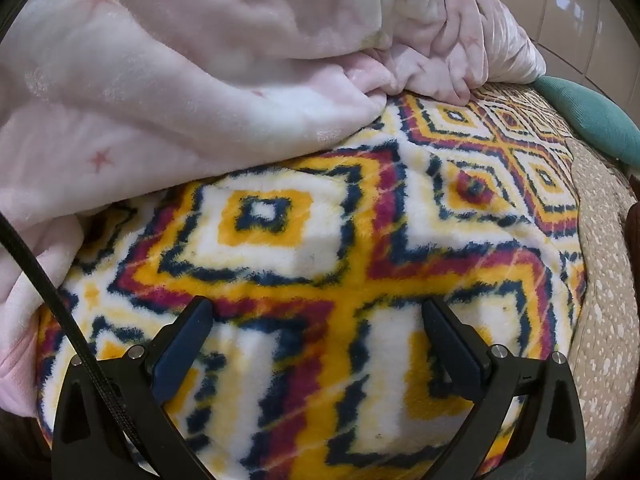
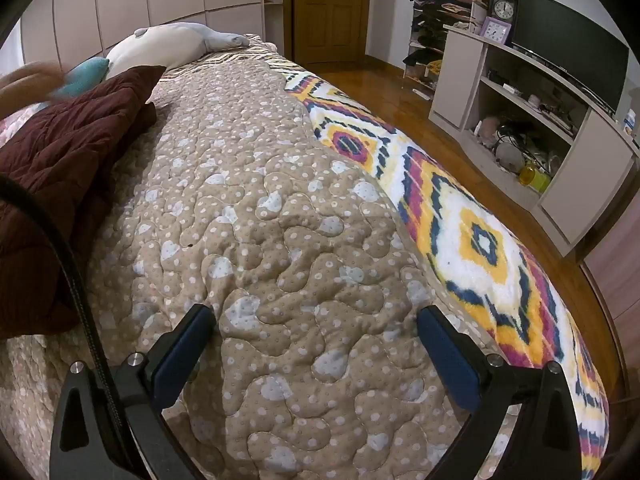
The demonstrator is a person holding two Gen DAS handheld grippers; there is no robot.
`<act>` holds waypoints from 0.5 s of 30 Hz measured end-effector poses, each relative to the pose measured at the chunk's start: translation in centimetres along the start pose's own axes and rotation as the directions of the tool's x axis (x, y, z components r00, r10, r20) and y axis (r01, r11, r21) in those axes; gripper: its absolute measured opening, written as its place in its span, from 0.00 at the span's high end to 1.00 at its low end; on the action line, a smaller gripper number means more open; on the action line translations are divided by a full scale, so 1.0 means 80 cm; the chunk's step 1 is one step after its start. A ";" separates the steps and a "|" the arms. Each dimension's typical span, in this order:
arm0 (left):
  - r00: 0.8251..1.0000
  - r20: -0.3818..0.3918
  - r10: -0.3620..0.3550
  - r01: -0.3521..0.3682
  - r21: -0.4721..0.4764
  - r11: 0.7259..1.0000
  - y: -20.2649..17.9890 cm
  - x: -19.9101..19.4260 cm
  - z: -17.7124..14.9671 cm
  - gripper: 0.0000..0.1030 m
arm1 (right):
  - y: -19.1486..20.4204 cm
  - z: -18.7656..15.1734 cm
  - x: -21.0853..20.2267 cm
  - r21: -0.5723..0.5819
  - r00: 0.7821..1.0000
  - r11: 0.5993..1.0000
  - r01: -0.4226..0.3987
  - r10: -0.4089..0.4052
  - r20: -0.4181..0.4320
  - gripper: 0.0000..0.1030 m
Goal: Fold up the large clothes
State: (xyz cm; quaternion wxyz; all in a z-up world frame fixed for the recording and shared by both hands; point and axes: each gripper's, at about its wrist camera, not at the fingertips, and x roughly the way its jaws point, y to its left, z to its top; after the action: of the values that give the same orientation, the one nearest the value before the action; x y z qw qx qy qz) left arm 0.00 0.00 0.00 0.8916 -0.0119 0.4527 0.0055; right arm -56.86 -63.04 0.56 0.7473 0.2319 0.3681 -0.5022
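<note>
A bunched pale pink fleece with small stars lies heaped across the top and left of the left wrist view. It rests on a fluffy blanket with yellow, red and navy diamonds. My left gripper hovers open just above that patterned blanket, nothing between its fingers. In the right wrist view my right gripper stands open over a beige quilted bedspread with white dots, holding nothing. A folded maroon garment lies at the left, beside my right gripper. The patterned blanket runs along the bed's right edge.
A teal cushion sits at the bed's far right. A grey-white plush toy and a small teal plush lie at the bed's far end. Past the wooden floor stand a cabinet with a TV, clocks and a door.
</note>
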 end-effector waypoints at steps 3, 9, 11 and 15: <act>1.000 0.000 -0.001 0.001 -0.001 1.000 0.000 0.000 0.000 0.00 | 0.000 0.000 0.000 0.000 1.000 1.000 0.000 0.000 -0.002 0.00; 1.000 0.000 -0.001 0.001 -0.001 1.000 0.000 0.000 0.000 0.00 | 0.000 0.001 0.000 0.000 1.000 1.000 0.000 0.000 -0.002 0.00; 1.000 0.000 -0.001 0.001 -0.001 1.000 0.000 0.000 0.000 0.00 | 0.000 0.000 0.000 0.000 1.000 1.000 0.000 0.000 -0.001 0.00; 1.000 0.000 -0.001 0.001 -0.001 1.000 0.000 0.000 0.000 0.00 | 0.000 0.000 0.000 0.000 1.000 1.000 0.000 0.000 -0.001 0.00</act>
State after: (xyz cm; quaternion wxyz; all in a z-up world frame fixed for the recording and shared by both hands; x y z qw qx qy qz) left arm 0.00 0.00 0.00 0.8916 -0.0125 0.4527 0.0053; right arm -56.85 -63.05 0.57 0.7471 0.2322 0.3686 -0.5021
